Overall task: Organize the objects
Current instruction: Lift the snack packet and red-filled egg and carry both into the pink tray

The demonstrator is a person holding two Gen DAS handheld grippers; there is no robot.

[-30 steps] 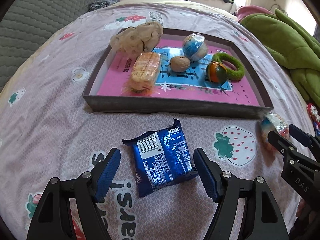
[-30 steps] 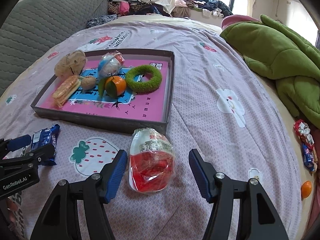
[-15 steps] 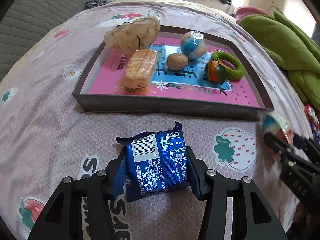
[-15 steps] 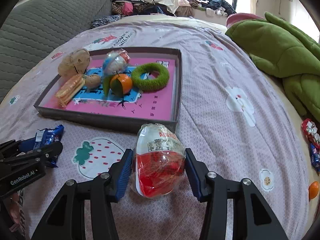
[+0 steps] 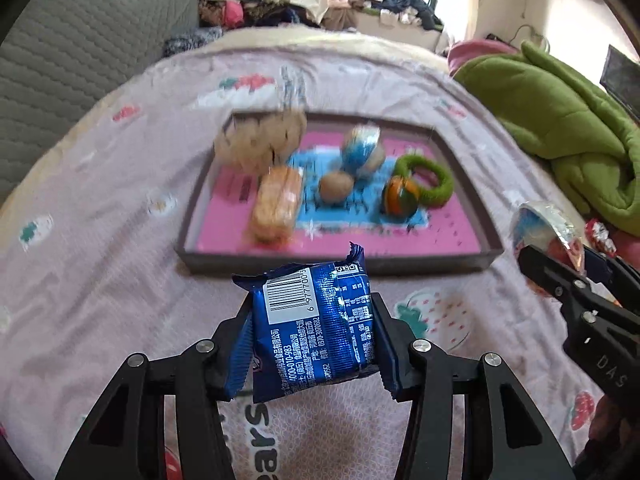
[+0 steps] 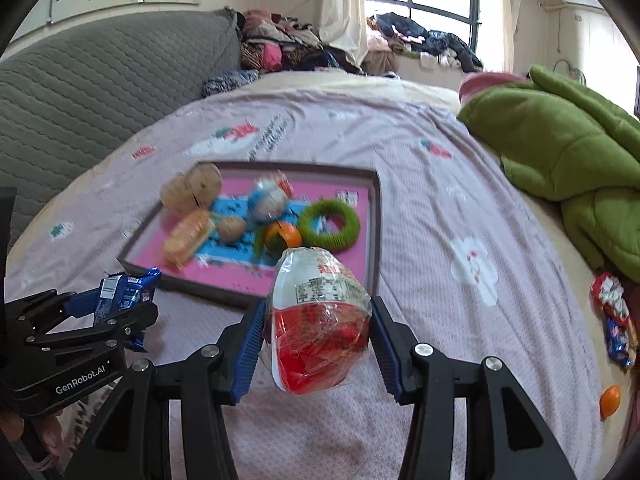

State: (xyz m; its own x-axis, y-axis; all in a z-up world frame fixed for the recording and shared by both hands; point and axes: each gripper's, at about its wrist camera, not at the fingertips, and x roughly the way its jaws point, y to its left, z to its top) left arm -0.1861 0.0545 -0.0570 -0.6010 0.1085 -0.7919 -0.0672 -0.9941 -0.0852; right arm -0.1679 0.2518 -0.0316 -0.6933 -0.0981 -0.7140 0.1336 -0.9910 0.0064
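My left gripper [image 5: 314, 336] is shut on a blue snack packet [image 5: 316, 328] and holds it above the bedspread, in front of the tray. The packet also shows in the right wrist view [image 6: 120, 294]. My right gripper [image 6: 318, 332] is shut on a red and white wrapped egg [image 6: 318, 320], lifted off the bed; the egg shows at the right of the left wrist view [image 5: 548, 228]. The dark-rimmed pink tray [image 5: 340, 258] holds a beige plush, a wrapped biscuit [image 5: 278, 204], a walnut, a blue wrapped ball, an orange fruit and a green ring [image 5: 426, 180].
A green blanket [image 6: 560, 152] lies at the right. Snack packets [image 6: 614, 312] and a small orange [image 6: 610, 400] lie at the bed's right edge. A grey quilted headboard [image 6: 100, 92] is on the left, with piled clothes at the back.
Both grippers closed on their objects, the left on the blue packet and the right on the egg, and lifted them off the bedspread toward the tray.
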